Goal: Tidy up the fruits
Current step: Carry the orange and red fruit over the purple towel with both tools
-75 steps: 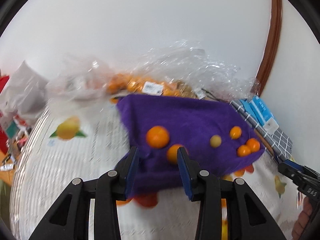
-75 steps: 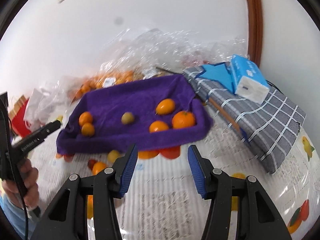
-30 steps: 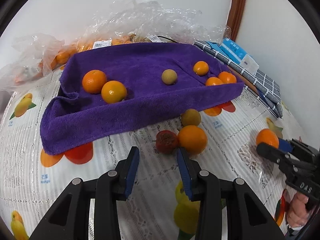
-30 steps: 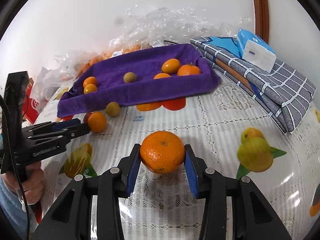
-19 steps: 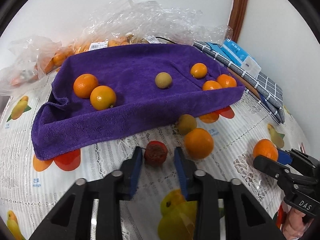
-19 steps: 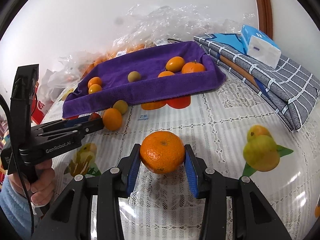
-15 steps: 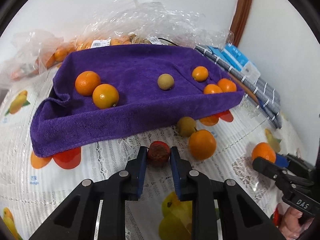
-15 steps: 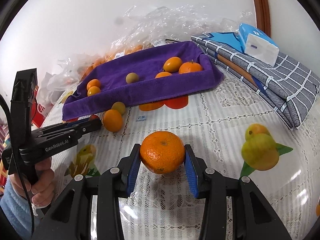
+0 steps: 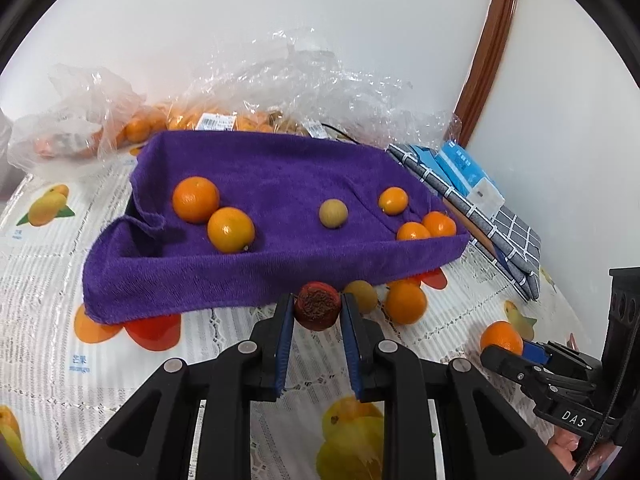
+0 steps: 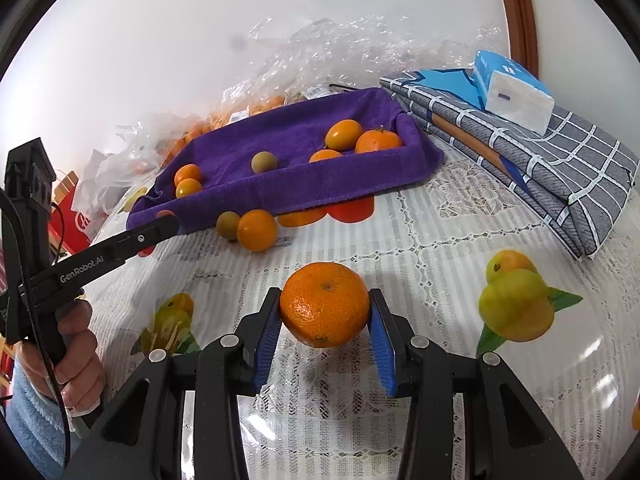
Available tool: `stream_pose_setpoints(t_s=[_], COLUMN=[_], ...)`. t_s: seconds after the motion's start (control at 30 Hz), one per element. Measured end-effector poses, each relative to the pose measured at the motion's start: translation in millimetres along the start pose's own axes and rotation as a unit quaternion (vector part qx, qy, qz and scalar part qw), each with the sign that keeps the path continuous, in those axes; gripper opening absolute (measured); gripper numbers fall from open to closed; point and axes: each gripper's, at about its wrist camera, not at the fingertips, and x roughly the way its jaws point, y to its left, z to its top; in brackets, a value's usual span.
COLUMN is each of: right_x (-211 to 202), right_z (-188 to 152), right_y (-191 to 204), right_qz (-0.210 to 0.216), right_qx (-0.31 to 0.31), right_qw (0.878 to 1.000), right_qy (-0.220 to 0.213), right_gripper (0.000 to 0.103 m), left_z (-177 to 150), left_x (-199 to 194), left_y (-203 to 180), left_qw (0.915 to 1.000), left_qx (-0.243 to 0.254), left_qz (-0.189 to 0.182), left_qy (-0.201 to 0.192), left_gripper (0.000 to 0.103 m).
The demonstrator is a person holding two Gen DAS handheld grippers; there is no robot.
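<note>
My left gripper is shut on a small dark red fruit, held just above the tablecloth in front of the purple towel tray. In the right wrist view my right gripper is shut on a large orange above the cloth. The tray holds several oranges and one greenish-brown fruit. An orange and a brownish fruit lie loose on the cloth before the tray. The right gripper with its orange also shows in the left wrist view.
Clear plastic bags with more oranges lie behind the tray against the white wall. A folded grey checked cloth with a blue tissue pack sits to the right. A hand holds the left gripper handle; a red box is far left.
My left gripper moved in on the dark red fruit, shut on it and lifted it slightly off the cloth. The right gripper has kept still with its orange.
</note>
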Motion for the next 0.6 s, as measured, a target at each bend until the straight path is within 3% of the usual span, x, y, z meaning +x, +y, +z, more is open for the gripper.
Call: stream_pose_setpoints(t_s=[0.43,0.6], right_x=[4,-4], right_z=[12,36], right_y=[9,21], right_qz=[-0.020,-0.024], right_qx=[-0.014,-0.034], right_qw=[1.000,0.999], right_qy=[0.013,0.000], right_gripper=[0.042,0.042], left_z=[6,14], left_x=[-18,-24], left_y=[2,10], left_qw=[0.9994,0.9989], left_qx=[-0.008,-0.021], left_qz=[0.000,0.029], left_qy=[-0.033,-0.032], left_gripper=[0.023,0.023])
